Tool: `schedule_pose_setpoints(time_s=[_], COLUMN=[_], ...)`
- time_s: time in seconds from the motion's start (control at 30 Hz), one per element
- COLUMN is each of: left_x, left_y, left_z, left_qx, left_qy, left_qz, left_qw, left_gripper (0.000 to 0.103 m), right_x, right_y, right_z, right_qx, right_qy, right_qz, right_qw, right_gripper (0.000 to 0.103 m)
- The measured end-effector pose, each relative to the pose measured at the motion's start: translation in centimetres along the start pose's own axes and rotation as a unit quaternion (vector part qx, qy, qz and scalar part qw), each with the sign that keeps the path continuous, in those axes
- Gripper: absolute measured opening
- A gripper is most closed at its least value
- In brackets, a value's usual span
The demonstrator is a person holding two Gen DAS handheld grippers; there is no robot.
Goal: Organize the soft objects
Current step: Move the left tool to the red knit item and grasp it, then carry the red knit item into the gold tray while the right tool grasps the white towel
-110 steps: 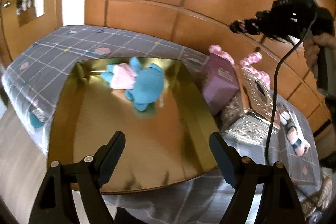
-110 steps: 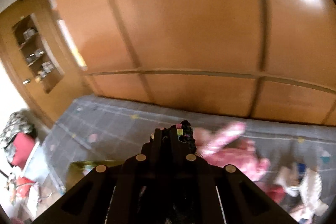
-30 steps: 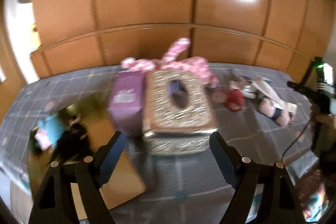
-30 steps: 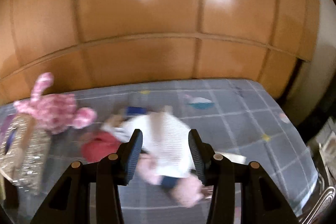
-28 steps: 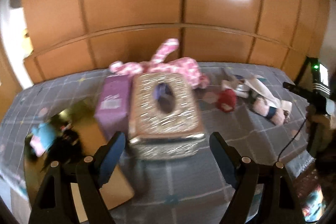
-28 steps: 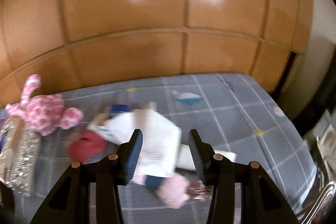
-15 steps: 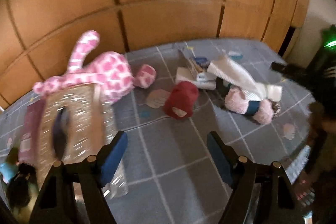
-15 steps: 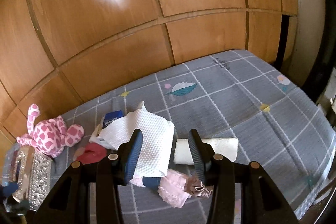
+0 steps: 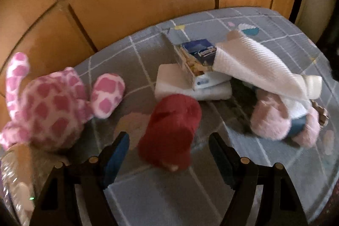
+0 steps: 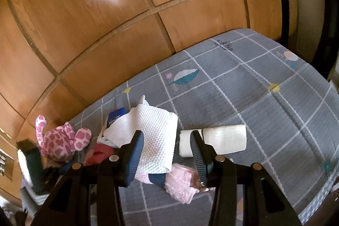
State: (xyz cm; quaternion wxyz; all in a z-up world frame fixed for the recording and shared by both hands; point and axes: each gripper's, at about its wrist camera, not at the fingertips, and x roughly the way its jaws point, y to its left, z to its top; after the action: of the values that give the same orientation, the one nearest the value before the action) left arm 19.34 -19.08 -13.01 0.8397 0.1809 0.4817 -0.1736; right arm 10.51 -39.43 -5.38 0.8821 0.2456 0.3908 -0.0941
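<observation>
A: What has changed since a second ago?

B: The left gripper was looking at the silver tissue box and purple box then. Now it sits low over the red toy, which lies on the grey bedspread between its fingers with gaps on both sides. Its jaws closed a little in that time and stand apart, gripping nothing.

A: And the right?

B: The right gripper has rolled; the bed now slants across its view. Its jaws are parted, about as before, empty, above the white cloth and the pale pink toy.

A: What does each view add?

B: Only the left one shows the red toy whole, the blue box leaning on a folded white towel, and the silver box edge at lower left. Only the right one shows the paper roll lying whole beside the cloth and the bare far bed. The pink spotted plush lies left of the red toy, near the wood panelling
</observation>
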Motion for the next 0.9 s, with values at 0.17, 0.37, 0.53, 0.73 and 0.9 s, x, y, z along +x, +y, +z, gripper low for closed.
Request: schedule_pose_setpoints(time_s=[0.17, 0.37, 0.53, 0.73, 0.9], left_x=[2.6, 1.6, -0.8, -4.6, -7.7], left_y=[0.5, 1.4, 1.8, 1.8, 3.9], left_z=[0.3, -0.1, -2.1, -2.6, -0.5], left_qx=[-0.013, -0.037, -0.063, -0.036, -0.053], left_qy=[0.033, 0.035, 0.043, 0.023, -0.014], left_qz=[-0.006, -0.034, -0.070, -0.085, -0.083], left_qw=[0.9994, 0.9981, 0.9946, 0.9955, 0.9950], left_gripper=[0.072, 0.033, 0.033, 0.033, 0.033], right_x=[0.3, 0.7, 0.8, 0.8, 0.9], right_y=[-0.1, -0.4, -0.3, -0.4, -0.6], right_z=[0.0, 0.0, 0.1, 0.1, 0.1], right_qx=[0.005, 0.014, 0.011, 0.011, 0.014], right_qy=[0.010, 0.019, 0.021, 0.023, 0.022], right_qz=[0.004, 0.001, -0.004, -0.011, -0.019], right_qw=[1.000, 1.000, 1.000, 1.000, 0.999], right_gripper=[0.046, 0.046, 0.046, 0.046, 0.046])
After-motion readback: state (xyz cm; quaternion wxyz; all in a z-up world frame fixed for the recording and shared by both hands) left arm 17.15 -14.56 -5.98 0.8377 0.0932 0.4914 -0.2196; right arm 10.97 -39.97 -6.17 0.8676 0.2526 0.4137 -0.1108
